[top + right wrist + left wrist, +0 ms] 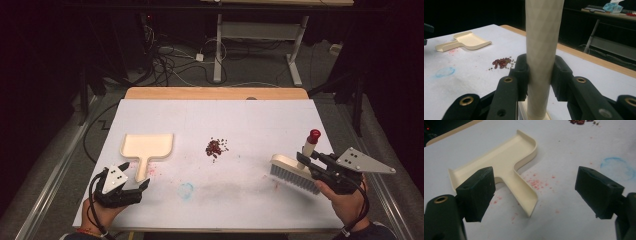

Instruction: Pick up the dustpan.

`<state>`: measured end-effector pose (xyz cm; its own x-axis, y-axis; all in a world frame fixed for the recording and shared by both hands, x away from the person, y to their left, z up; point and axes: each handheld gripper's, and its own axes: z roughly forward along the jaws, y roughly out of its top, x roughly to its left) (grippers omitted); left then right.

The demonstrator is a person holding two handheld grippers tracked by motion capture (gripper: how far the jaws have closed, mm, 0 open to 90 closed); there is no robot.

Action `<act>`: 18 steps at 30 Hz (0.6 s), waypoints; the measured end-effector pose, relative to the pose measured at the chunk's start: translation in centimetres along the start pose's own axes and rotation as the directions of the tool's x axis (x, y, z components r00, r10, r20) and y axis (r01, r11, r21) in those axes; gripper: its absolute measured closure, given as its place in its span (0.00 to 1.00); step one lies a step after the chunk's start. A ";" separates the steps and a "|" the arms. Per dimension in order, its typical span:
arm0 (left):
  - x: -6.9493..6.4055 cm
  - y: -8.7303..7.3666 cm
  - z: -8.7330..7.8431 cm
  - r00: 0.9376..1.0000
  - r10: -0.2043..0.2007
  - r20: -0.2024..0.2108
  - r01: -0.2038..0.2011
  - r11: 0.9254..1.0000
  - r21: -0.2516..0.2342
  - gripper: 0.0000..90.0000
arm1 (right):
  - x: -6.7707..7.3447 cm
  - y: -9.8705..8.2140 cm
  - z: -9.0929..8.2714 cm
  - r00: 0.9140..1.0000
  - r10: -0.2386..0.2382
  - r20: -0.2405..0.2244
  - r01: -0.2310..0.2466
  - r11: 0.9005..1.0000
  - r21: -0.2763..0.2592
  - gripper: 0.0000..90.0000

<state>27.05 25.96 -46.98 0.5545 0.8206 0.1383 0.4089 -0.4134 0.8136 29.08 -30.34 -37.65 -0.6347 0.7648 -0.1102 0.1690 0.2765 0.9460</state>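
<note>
A cream dustpan (147,146) lies flat on the white table at the left, its short handle (524,195) pointing toward me. My left gripper (140,187) hovers open just short of that handle, which in the left gripper view (534,195) lies between the spread jaws, untouched. A small pile of dark red bits (216,146) sits mid-table. At the right a cream brush (295,172) stands on its bristles with a red-capped handle (309,145). My right gripper (312,162) is shut on that handle (541,55), both pads pressing its sides.
The white table top (250,120) has a blue ring stain (186,190) near the front and pink speckles beside the dustpan handle. A wooden edge strip (215,93) runs along the far side. Cables and a desk frame lie on the floor beyond.
</note>
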 end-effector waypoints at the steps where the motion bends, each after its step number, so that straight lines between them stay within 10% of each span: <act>1: 0.1 0.0 0.0 1.000 -0.003 -0.008 0.003 1.000 0.007 0.18 | 0.0 0.0 0.0 1.000 -0.001 -0.001 0.001 1.000 0.001 0.79; 11: 0.1 -0.1 -0.3 0.998 -0.061 -0.035 0.063 0.996 0.062 0.18 | 0.3 0.4 0.4 1.000 -0.012 0.004 0.012 1.000 -0.005 0.79; 18: 0.8 -0.2 1.3 0.983 -0.172 -0.071 0.182 0.965 0.187 0.23 | 0.6 0.3 1.1 1.000 -0.018 -0.014 0.019 1.000 0.013 0.79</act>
<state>28.36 26.18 -47.75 0.4232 0.9053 0.0362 0.6310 -0.3232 0.7053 29.62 -29.16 -37.77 -0.6484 0.7513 -0.1233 0.1667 0.2981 0.9399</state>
